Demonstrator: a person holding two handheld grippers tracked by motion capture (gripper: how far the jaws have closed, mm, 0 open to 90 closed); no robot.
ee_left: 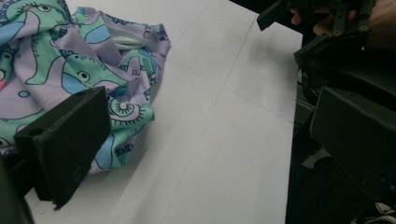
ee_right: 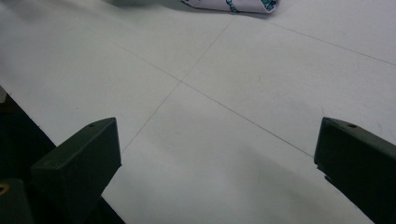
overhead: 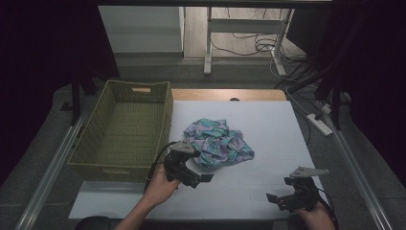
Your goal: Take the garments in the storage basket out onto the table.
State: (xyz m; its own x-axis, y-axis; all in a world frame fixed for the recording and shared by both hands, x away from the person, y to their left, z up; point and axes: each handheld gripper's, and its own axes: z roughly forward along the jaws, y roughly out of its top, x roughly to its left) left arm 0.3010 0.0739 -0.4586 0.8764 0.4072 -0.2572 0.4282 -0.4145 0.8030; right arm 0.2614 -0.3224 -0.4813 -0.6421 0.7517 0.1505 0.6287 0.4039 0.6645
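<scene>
- The cloth lies crumpled in a heap at the middle of the frame in my high view, on the white table; it is lilac with green and blue cartoon creatures printed on it.
- In my left gripper view the cloth takes up the upper left of the frame, its nearest folds running behind my left-hand black jaw.
- My left gripper sits just below and left of the cloth in the high view, held in the left hand, jaws pointing toward the lower edge of the heap.
- That gripper is spread wide: one jaw stands at the lower left of its own view and the other at the far right, with bare table between them. Nothing is pinched. The left-hand jaw is right at the cloth's edge, but I cannot tell whether it touches the fabric.
- My right gripper is at the lower right of the high view, well apart from the cloth, near the table's front edge, held in the right hand.
- It too is spread wide, a jaw at each lower corner of its view, holding nothing, with white table between. A strip of the cloth peeks in at the top edge.
- A green woven basket stands at the left of the high view, just beside the table's left edge and near the cloth.
</scene>
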